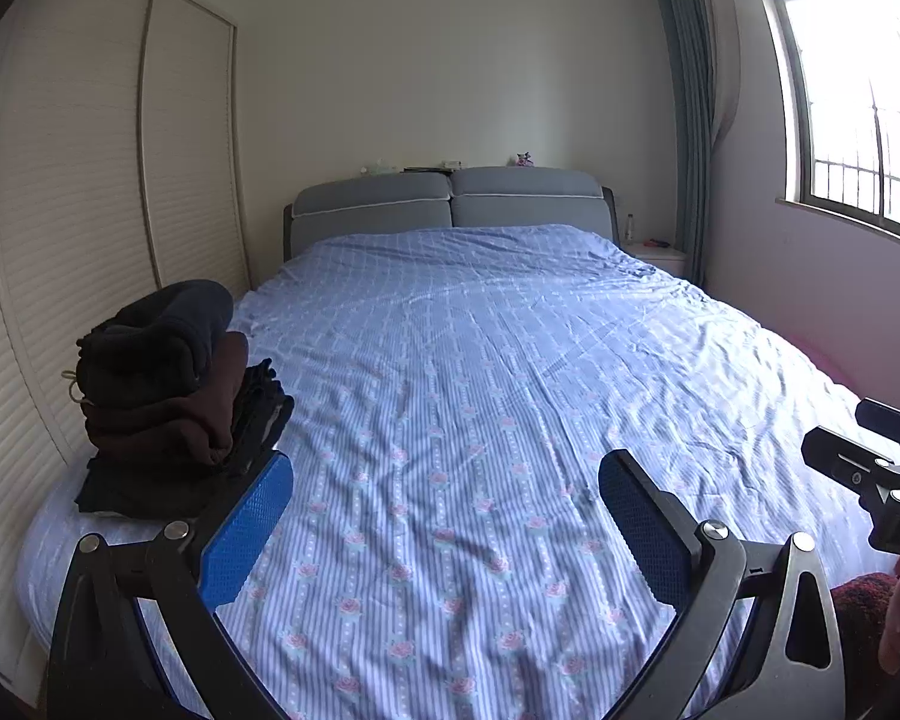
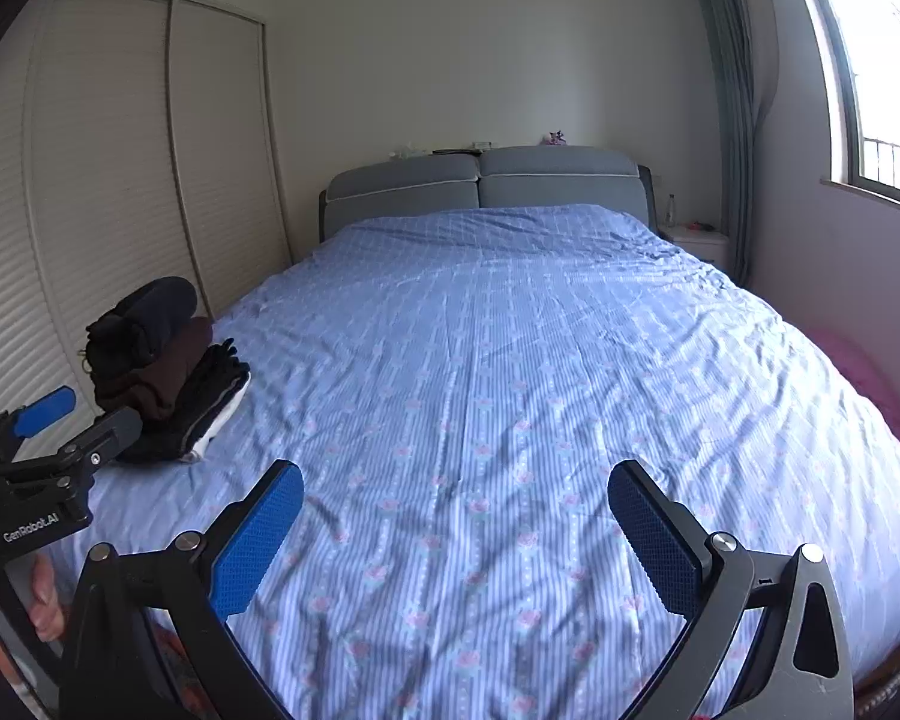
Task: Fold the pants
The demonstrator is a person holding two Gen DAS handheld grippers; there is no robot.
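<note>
A stack of folded pants (image 1: 174, 396), black and dark brown, sits at the left edge of the bed (image 1: 480, 360); it also shows in the right wrist view (image 2: 162, 378). My left gripper (image 1: 444, 516) is open and empty, held above the near part of the bed, just right of the stack. My right gripper (image 2: 456, 528) is open and empty above the near middle of the bed. The left gripper shows at the left in the right wrist view (image 2: 60, 426). The right gripper's body shows at the right edge of the left wrist view (image 1: 870, 468).
The bed has a blue striped floral cover and a grey headboard (image 1: 450, 204). A louvered wardrobe (image 1: 90, 192) stands along the left. A window (image 1: 858, 90), a curtain (image 1: 690, 120) and a nightstand (image 1: 660, 255) are at the right.
</note>
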